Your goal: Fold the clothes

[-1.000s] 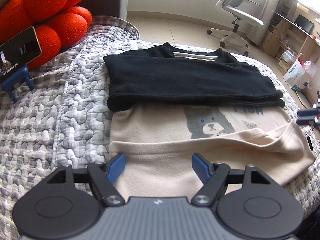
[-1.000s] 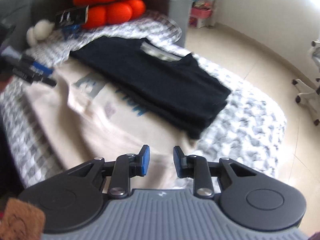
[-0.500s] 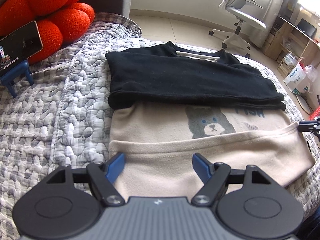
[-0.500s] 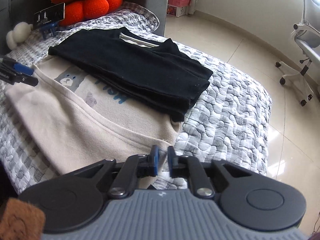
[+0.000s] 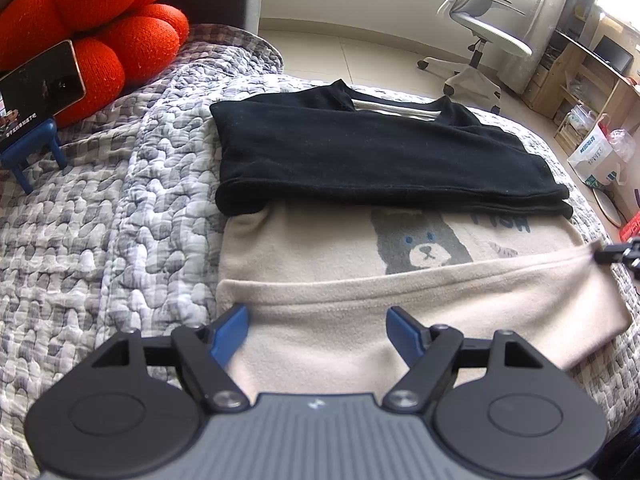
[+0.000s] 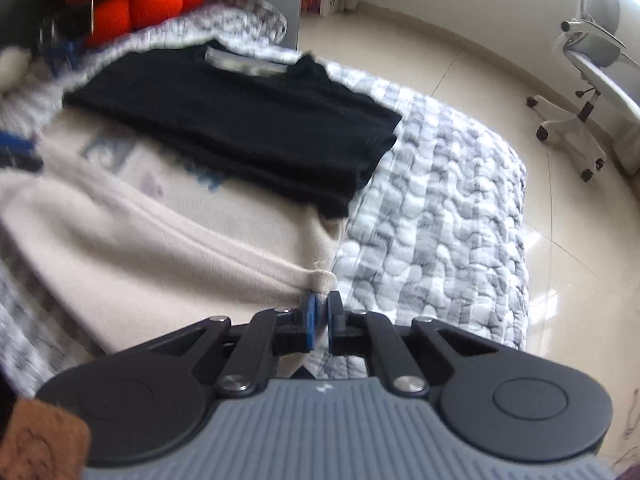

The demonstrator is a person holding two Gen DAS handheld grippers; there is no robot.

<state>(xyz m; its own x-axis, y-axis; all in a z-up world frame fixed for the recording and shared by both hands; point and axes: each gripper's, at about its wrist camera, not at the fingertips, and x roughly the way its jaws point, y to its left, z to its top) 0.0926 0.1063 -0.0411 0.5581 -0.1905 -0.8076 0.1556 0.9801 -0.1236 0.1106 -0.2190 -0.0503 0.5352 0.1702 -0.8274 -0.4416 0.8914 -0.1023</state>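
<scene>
A beige garment (image 5: 340,256) with a grey bear print lies on the quilted bed, its near edge folded over in a band (image 5: 400,300). A folded black shirt (image 5: 372,156) lies across its far part. My left gripper (image 5: 318,326) is open, just above the band's near left part. My right gripper (image 6: 322,308) is shut on the band's corner (image 6: 322,280); its tip also shows at the right edge of the left wrist view (image 5: 616,254). The beige garment (image 6: 132,248) and black shirt (image 6: 240,120) show in the right wrist view.
The grey-white quilt (image 5: 100,220) covers the bed. An orange cushion (image 5: 100,28) and a phone on a blue stand (image 5: 40,88) sit at the far left. An office chair (image 5: 480,40) stands on the tiled floor beyond the bed (image 6: 460,208).
My right gripper closed on the corner of the beige band and pulled it out flat and taut to the right. My left gripper stayed open over the band.
</scene>
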